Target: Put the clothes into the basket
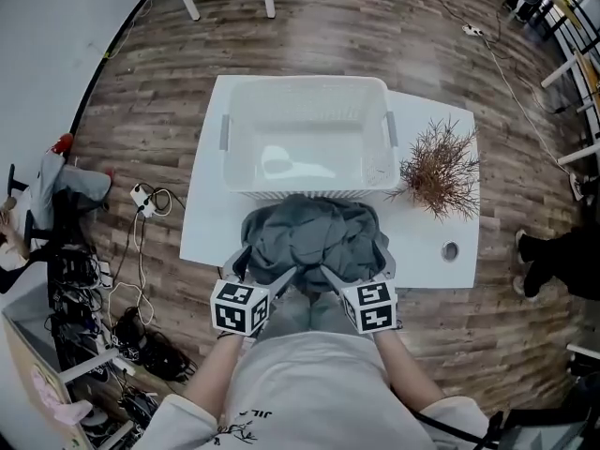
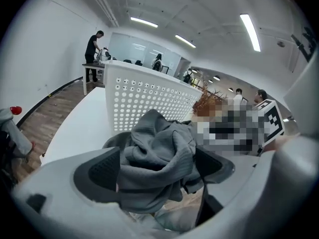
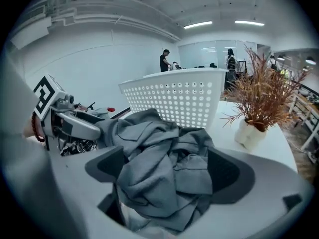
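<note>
**A:** Clothes [image 1: 309, 234] first: where did they lie?

**B:** In one grey heap at the near edge of the tabletop [image 1: 422, 251]. It sat just in front of the basket [image 1: 239, 172], seemingly touching its near wall. None of it was inside.

**A:** And the grippers?

**B:** Side by side at that same edge. The left gripper [image 2: 157, 166] had its jaws spread wide, with the heap's left part bulging between them. The right gripper [image 3: 167, 176] stood equally wide around the right part. I judged neither to be squeezing.

**A:** So which way was the move?

**B:** The heap lay straight ahead of both, its long side running along the basket wall, and the basket stood directly beyond. Neither hand looked nearer, so I reckoned both should close, then lift forward over the rim.
</note>
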Tool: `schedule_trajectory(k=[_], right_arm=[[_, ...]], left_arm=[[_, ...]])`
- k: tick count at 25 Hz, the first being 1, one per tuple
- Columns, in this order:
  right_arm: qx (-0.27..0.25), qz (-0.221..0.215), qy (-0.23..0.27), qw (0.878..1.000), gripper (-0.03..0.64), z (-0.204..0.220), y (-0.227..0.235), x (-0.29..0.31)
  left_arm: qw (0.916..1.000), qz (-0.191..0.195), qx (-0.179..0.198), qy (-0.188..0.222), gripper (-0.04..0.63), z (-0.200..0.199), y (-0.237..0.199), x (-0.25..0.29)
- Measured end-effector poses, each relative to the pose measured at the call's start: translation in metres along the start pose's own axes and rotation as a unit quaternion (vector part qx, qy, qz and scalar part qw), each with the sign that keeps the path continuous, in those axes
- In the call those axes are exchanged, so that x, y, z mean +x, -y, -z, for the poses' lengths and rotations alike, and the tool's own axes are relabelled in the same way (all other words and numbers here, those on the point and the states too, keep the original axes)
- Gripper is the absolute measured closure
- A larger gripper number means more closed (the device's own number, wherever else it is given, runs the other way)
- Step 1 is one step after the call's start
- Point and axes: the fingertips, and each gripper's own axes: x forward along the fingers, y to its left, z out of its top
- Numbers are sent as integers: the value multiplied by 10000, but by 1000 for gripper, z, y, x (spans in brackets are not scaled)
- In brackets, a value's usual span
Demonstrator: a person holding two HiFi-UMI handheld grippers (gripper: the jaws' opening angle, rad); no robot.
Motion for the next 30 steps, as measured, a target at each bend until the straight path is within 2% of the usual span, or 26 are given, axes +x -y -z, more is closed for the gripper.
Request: schedule_trajectory(k=[7,13,18,23,27,30], right_arm=[[130,287,-512,9982,107,27,23,26],[560,-79,-969,9937,101,50,27,50],[624,-166,-1168,9911,100,57,27,65],[697,-429,-1409,9866,100,64,23,76],[593,-470,-1473,9862,101,63,22,80],[514,-541,-1549,9851,104,63,18,81]], left_arm=[[9983,15,-93,-578,117,25,-22,21],[9938,104,-296,-1068,118,51,-32,47],[9909,188,-337,-1291,118,58,-32,64],[9868,343,-460,-1513,120,66,-28,81],[9861,369,-260,-1600,121,65,-27,86],[9842,509,-296,-1667,168,65,-20,89]])
